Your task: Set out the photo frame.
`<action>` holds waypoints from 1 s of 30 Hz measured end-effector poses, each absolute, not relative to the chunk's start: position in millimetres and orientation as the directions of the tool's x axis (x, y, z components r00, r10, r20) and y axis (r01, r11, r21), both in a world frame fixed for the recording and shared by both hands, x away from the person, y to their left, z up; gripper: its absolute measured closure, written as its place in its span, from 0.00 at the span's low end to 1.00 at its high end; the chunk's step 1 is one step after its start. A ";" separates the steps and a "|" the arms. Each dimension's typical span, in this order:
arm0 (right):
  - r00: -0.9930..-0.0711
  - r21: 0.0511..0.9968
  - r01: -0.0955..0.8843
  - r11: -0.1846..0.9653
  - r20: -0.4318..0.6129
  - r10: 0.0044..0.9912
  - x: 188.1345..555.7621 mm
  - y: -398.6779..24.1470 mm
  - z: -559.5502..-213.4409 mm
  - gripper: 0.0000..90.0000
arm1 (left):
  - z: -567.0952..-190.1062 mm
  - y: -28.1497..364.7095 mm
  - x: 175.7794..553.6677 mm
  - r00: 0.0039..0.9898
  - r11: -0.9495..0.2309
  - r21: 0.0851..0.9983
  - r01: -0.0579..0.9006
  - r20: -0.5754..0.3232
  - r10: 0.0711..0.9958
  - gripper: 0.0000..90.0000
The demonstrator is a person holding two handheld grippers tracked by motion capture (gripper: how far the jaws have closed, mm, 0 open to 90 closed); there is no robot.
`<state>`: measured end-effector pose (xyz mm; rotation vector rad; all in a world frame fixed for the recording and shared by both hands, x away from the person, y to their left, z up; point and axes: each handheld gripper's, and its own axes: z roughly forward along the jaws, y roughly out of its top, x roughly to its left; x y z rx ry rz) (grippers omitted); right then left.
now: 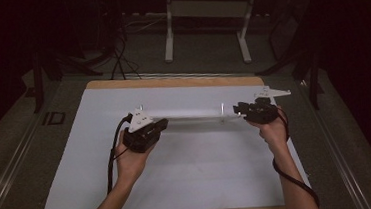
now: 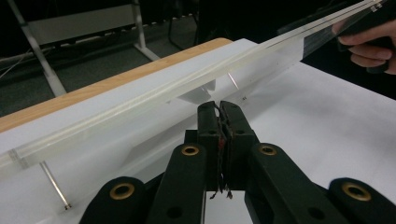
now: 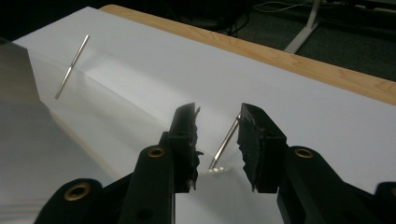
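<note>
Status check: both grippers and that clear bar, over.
Left gripper shut, below the clear bar. Right gripper open around a metal pin. Bar raised over the white sheet; nothing in the way.

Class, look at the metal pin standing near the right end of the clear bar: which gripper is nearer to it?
Right. The right gripper has its open jaws around that pin; the left gripper sits at the clear bar's opposite end.
</note>
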<state>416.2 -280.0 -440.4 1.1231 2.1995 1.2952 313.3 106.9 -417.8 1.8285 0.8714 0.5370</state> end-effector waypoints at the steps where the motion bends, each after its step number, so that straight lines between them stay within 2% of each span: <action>1: -0.627 0.850 0.452 0.269 0.088 0.774 415.3 -281.1 -440.3 0.74 | -417.2 107.0 314.5 0.642 -0.241 0.915 0.323 -0.025 0.767 0.97; 24: -0.688 0.850 0.390 0.353 0.014 0.726 396.4 -289.2 -443.1 0.74 | -409.2 107.2 330.2 0.622 -0.233 0.917 0.324 -0.021 0.783 0.96; 26: -0.695 0.849 0.384 0.364 0.006 0.719 395.0 -289.5 -444.0 0.72 | -408.5 107.1 331.5 0.620 -0.234 0.916 0.325 -0.020 0.784 0.96; 27: -0.702 0.850 0.378 0.366 0.005 0.712 394.6 -289.5 -444.3 0.68 | -408.1 107.2 332.4 0.621 -0.234 0.917 0.323 -0.019 0.784 0.96; 30: -0.724 0.859 0.353 0.370 0.001 0.689 392.8 -286.2 -442.5 0.66 | -407.3 107.0 334.5 0.615 -0.227 0.918 0.324 -0.022 0.788 0.96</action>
